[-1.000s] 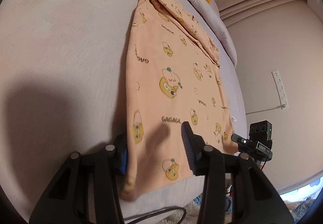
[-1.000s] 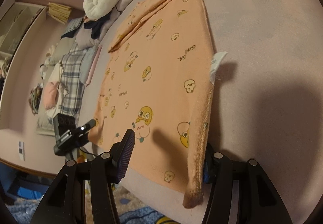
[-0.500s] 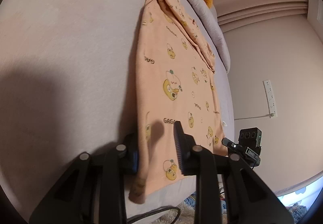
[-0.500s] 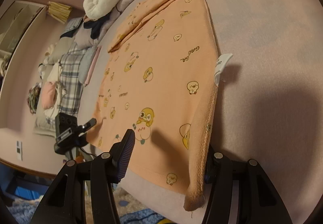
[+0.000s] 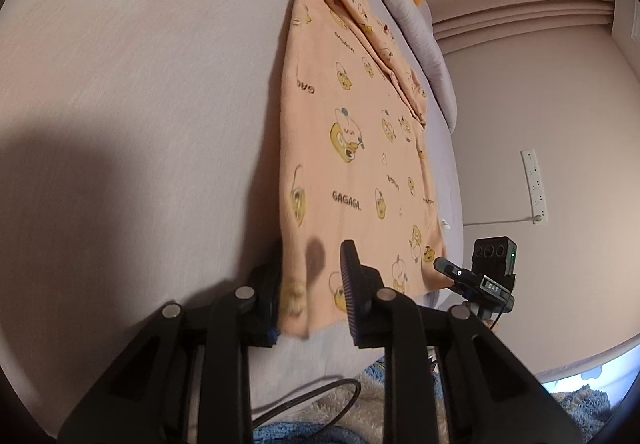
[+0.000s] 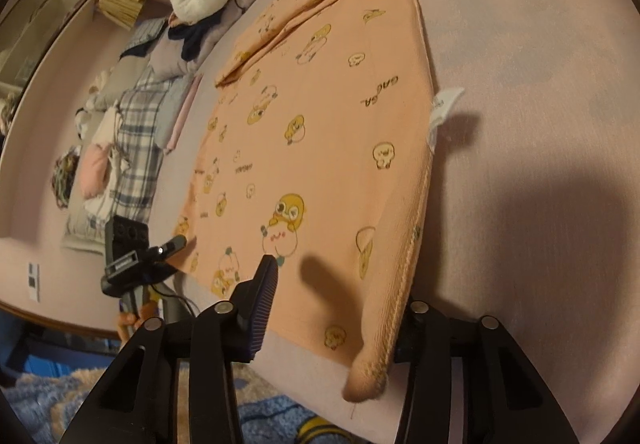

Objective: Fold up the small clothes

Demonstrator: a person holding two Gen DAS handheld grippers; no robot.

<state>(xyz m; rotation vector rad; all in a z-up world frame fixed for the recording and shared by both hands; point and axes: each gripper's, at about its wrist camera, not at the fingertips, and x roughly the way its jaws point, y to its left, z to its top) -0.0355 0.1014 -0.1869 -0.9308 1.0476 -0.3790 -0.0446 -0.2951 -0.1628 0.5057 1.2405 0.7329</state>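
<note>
We see a peach duck-print shirt (image 5: 352, 147) flat on the mauve bed (image 5: 140, 83); both grippers (image 5: 310, 292) (image 6: 336, 308), closing, straddle its near corners, not yet clamped.

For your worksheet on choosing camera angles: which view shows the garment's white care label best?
The right wrist view: the white care label sticks out clearly from the peach garment edge. The left wrist view shows only a tiny white speck at the far edge.

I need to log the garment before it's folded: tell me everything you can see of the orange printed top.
The orange top is soft knit printed with yellow cartoon chicks and "GAGAGA" lettering. It lies flat on the pinkish bed, a white care tag sticking out at one side seam. Each gripper, left and right, straddles a near hem corner, jaws just closing.
</note>
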